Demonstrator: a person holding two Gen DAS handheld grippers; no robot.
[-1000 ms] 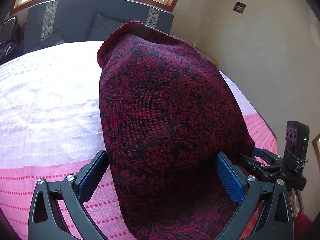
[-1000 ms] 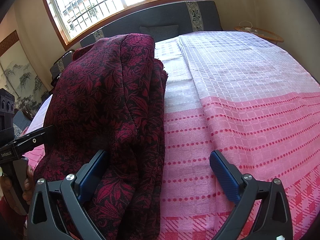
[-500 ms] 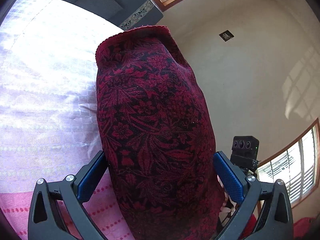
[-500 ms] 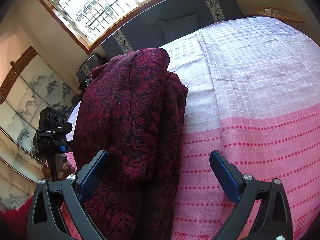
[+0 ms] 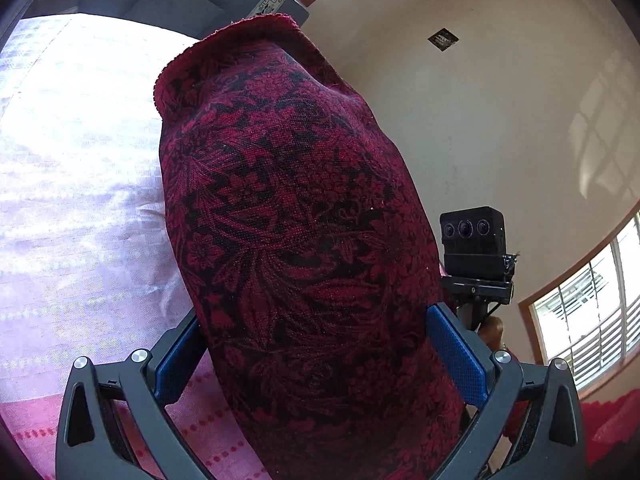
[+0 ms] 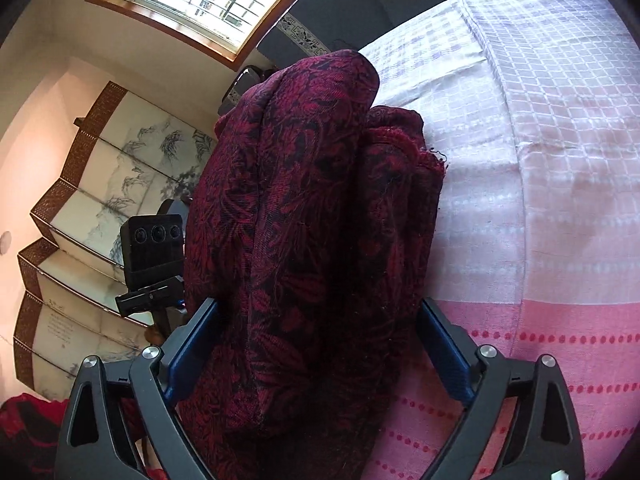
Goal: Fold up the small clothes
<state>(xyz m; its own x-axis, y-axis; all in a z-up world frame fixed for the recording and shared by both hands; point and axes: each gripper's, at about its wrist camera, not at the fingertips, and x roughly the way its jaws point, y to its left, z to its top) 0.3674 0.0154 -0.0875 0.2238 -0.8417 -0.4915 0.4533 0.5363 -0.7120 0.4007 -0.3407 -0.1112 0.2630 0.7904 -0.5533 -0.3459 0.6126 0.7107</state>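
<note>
A dark red cloth (image 5: 288, 200) with a black flower pattern, folded into a thick bundle, stands up between the wide jaws of my left gripper (image 5: 312, 320). Its sides lie against both blue pads (image 5: 456, 352), and it stays fixed to the gripper as the view turns. In the right wrist view the same cloth (image 6: 304, 200) fills the gap of my right gripper (image 6: 318, 304), whose jaws are closing around it. The cloth's edges reach both pads (image 6: 440, 344), with no visible squeeze. Each gripper's black camera block (image 5: 472, 248) (image 6: 154, 244) shows beside the bundle in the other view.
Under the cloth lies a bed cover (image 6: 540, 200), white checks far off and pink with red dots near me. A grey headboard with a cushion (image 5: 172, 4) and a window stand behind. A painted folding screen (image 6: 100, 200) stands at the left.
Both grippers swung round, so the walls and windows slid through the views. The cloth shifted right in the right gripper's view and now spans its whole gap. The left grip looks unchanged.
</note>
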